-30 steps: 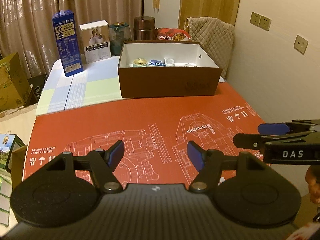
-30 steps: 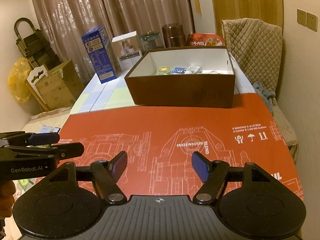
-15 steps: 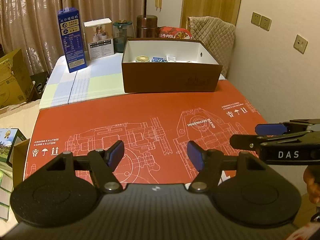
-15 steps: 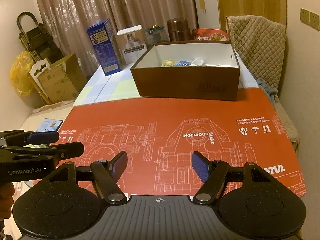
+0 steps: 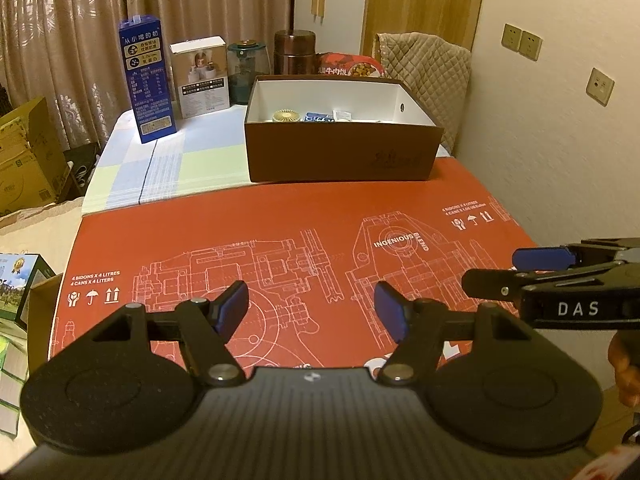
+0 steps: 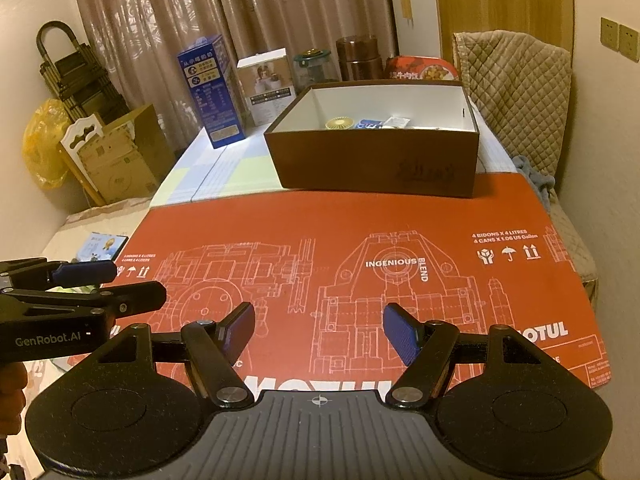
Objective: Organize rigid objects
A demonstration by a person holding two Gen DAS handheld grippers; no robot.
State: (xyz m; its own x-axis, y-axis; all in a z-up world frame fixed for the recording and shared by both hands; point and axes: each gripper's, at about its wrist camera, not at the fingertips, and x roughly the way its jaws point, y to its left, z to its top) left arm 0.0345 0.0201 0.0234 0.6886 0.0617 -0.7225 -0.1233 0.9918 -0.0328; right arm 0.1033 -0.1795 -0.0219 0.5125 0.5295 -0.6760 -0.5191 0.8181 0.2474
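The brown box [image 5: 340, 152] sits open at the far edge of the red cardboard sheet [image 5: 280, 224], its white interior already holding a round gold fan-like item [image 5: 286, 116] and a few small packets, which suggests it serves as the collecting bin. Behind it a blue carton [image 5: 147, 84], a white carton [image 5: 202, 76], a glass jar [image 5: 246, 66] and a brown canister [image 5: 294, 52] stand upright in a row. The left gripper [image 5: 311, 310] and right gripper [image 6: 318, 330] both hover over the bare sheet, jaws apart and empty, probably between picks.
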